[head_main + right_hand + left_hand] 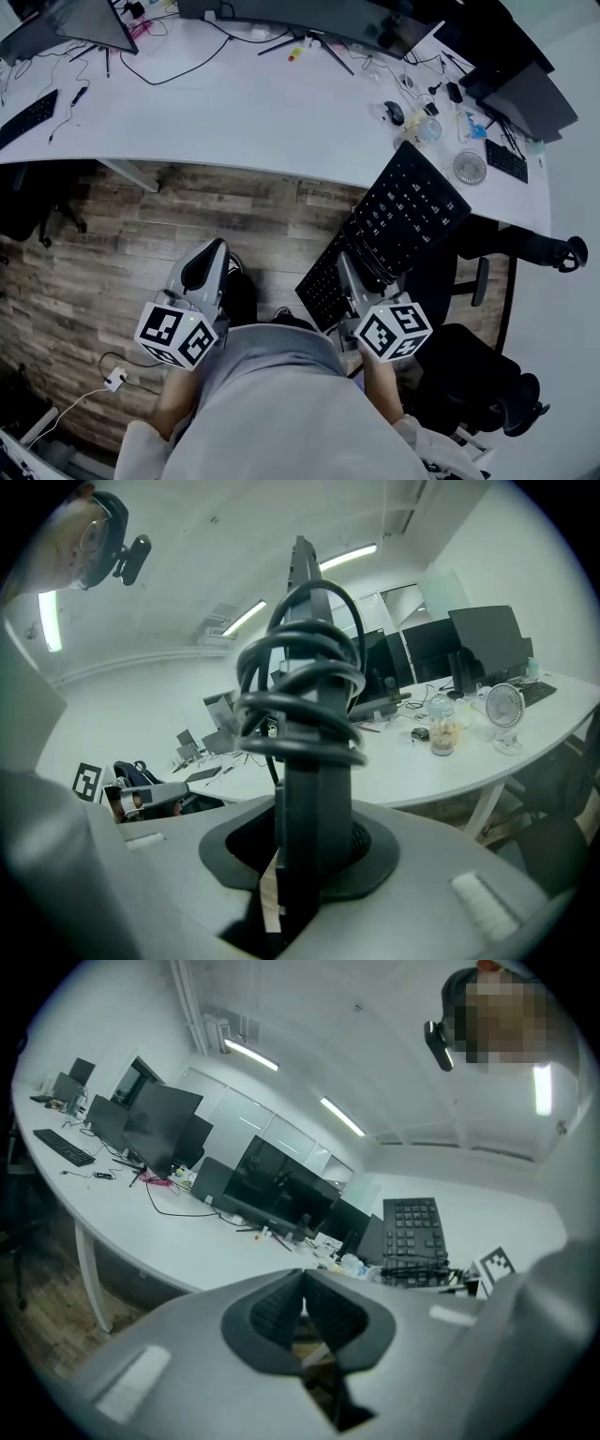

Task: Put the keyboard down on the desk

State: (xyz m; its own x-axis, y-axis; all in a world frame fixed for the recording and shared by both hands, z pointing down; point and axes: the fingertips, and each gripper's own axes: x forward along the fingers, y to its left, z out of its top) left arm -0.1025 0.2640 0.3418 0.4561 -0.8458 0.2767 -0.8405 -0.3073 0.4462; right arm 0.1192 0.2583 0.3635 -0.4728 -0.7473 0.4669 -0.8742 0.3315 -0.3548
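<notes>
The black keyboard [398, 220] hangs in the air over the wooden floor, short of the white desk [244, 112]. It tilts up and away from me. My right gripper [349, 270] is shut on its near end. In the right gripper view the keyboard [314, 789] stands edge-on between the pads, with its black cable [300, 691] coiled around it. My left gripper [208, 255] hangs to the left, lower and apart from the keyboard. Its jaws are shut with nothing between them, as the left gripper view shows [302, 1290]. That view shows the keyboard [415, 1232] off to the right.
Monitors [309, 14] line the desk's far side, with loose cables, a mouse [395, 112] and a jar [428, 128]. A small fan [470, 167] and another keyboard [506, 159] sit at the right end. A third keyboard [26, 117] lies far left. Office chairs [487, 375] stand at my right.
</notes>
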